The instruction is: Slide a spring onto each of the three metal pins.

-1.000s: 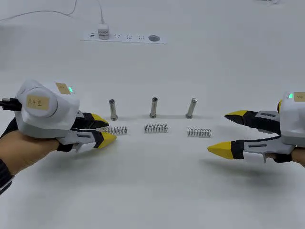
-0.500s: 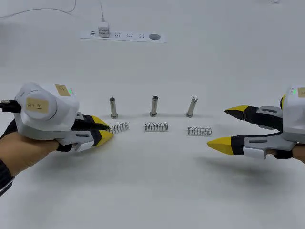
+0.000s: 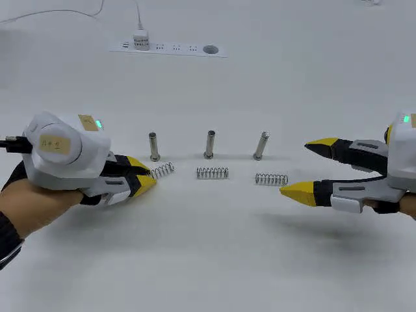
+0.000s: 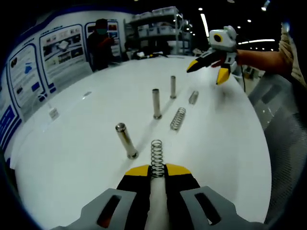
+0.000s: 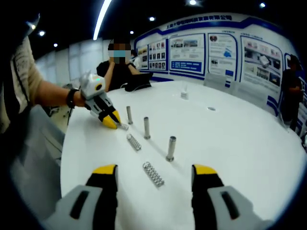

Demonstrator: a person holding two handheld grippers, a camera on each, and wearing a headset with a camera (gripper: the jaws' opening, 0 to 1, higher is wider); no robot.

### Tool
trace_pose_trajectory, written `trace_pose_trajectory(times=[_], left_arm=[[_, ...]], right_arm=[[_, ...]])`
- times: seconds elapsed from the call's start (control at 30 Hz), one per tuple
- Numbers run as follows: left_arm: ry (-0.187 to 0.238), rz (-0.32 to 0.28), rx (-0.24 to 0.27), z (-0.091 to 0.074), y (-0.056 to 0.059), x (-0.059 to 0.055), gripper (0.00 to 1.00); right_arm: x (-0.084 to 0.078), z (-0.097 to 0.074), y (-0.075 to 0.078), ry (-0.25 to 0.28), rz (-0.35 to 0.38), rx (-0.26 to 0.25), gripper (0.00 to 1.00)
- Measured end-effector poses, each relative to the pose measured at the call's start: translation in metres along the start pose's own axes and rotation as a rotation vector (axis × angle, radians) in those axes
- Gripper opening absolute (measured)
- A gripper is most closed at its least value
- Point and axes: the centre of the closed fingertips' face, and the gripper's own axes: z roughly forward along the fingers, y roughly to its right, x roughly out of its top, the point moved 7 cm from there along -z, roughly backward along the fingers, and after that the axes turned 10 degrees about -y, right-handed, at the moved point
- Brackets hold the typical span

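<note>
Three metal pins stand in a row on the white table: left pin (image 3: 153,146), middle pin (image 3: 209,144), right pin (image 3: 260,146). In front of each lies a spring. My left gripper (image 3: 146,177) is shut on the near end of the left spring (image 3: 162,170), which sticks out from the yellow tips (image 4: 157,155) beside the left pin (image 4: 125,141). The middle spring (image 3: 212,173) and right spring (image 3: 271,179) lie flat. My right gripper (image 3: 305,167) is open just right of the right spring (image 5: 153,173), which lies ahead between its jaws.
A white power strip (image 3: 169,49) with a plugged-in cable lies at the far side of the table. Wall posters and a seated person (image 5: 120,67) are beyond the table edge.
My left gripper has shut on the left spring's end and swung it up at an angle toward the left pin. My right gripper has crept left toward the right spring.
</note>
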Motion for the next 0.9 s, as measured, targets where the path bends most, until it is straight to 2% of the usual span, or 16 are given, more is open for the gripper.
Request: trace_pose_trajectory(times=[0.13, 0.3, 0.53, 0.73, 0.9], left_arm=[[-0.003, 0.015, 0.003, -0.001, 0.001, 0.0, 0.1], [0.015, 0.028, -0.005, -0.006, 0.005, 0.004, 0.1], [0.046, 0.071, -0.016, -0.012, 0.013, 0.014, 0.1], [0.075, 0.098, -0.02, -0.018, 0.016, 0.023, 0.1], [0.108, 0.11, -0.031, -0.024, 0.019, 0.03, 0.1]], right_arm=[[0.009, -0.002, -0.003, 0.015, -0.018, 0.002, 0.63], [0.02, 0.0, -0.01, 0.021, -0.046, 0.022, 0.58], [0.047, 0.007, -0.026, 0.047, -0.086, 0.102, 0.49], [0.064, 0.028, -0.04, 0.022, -0.155, 0.183, 0.45], [0.074, 0.042, -0.047, 0.021, -0.18, 0.235, 0.41]])
